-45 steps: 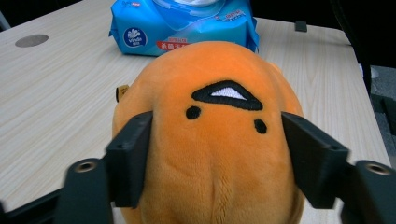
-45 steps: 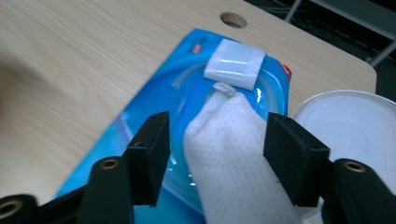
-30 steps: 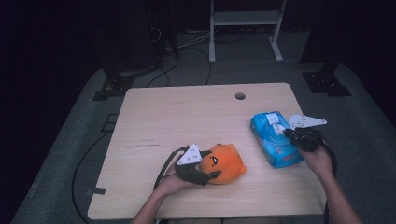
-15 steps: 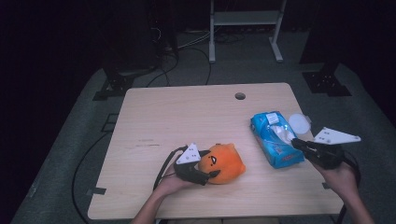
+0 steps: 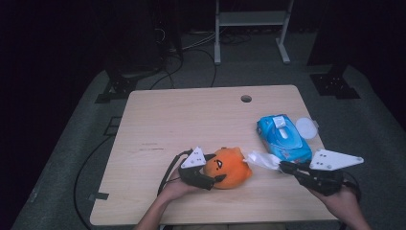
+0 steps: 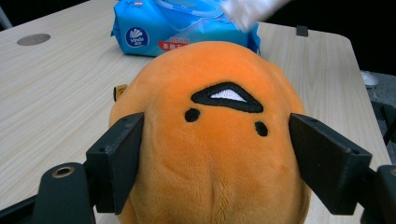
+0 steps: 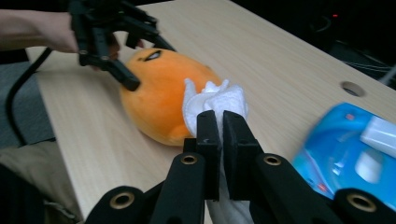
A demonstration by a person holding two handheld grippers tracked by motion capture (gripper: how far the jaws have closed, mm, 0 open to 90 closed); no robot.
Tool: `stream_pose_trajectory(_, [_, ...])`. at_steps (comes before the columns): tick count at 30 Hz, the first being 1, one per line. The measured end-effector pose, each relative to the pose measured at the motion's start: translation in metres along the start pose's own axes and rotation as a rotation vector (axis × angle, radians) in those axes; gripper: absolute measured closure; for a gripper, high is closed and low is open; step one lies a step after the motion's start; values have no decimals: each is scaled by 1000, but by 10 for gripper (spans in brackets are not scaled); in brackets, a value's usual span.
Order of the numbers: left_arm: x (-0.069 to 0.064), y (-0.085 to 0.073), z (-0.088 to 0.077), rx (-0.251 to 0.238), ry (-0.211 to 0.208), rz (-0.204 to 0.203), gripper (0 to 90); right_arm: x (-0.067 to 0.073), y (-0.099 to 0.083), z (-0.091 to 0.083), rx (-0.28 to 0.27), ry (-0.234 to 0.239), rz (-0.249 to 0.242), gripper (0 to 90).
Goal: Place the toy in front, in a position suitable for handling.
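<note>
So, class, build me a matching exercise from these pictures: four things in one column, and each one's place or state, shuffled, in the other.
Things:
1. round orange plush toy
2. white wet wipe
3. blue soft pack of wipes
4. round white plastic lid

Places or states:
A. lies on the table's right edge, beside the pack
B. pinched between the right gripper's jaws
C. sits between the left gripper's jaws
D. lies flap up on the table, right of the toy

Pairs: 1-C, 2-B, 3-D, 4-A
</note>
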State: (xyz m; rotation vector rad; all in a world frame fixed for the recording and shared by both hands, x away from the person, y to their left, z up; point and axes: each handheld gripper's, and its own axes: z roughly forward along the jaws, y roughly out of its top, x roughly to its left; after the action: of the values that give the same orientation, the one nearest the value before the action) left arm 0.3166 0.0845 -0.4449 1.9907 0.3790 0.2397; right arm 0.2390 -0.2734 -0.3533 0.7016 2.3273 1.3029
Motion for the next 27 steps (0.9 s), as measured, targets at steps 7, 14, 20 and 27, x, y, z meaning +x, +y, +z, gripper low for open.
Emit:
stream_pose_trajectory(7, [-1, 1, 1, 2, 0, 8, 208, 9, 11, 30, 68, 95, -40, 848])
stream_pose_trajectory(14, [-2, 1, 2, 1, -6, 13, 208, 10, 1, 86, 122, 139, -49, 836])
stream_pose_trajectory(20, [-2, 1, 2, 11, -19, 15, 214, 16, -9, 106, 106, 137, -77, 632])
stream_pose_trajectory(27, [-3, 3, 6, 24, -25, 30, 230, 15, -14, 117, 93, 106, -118, 492])
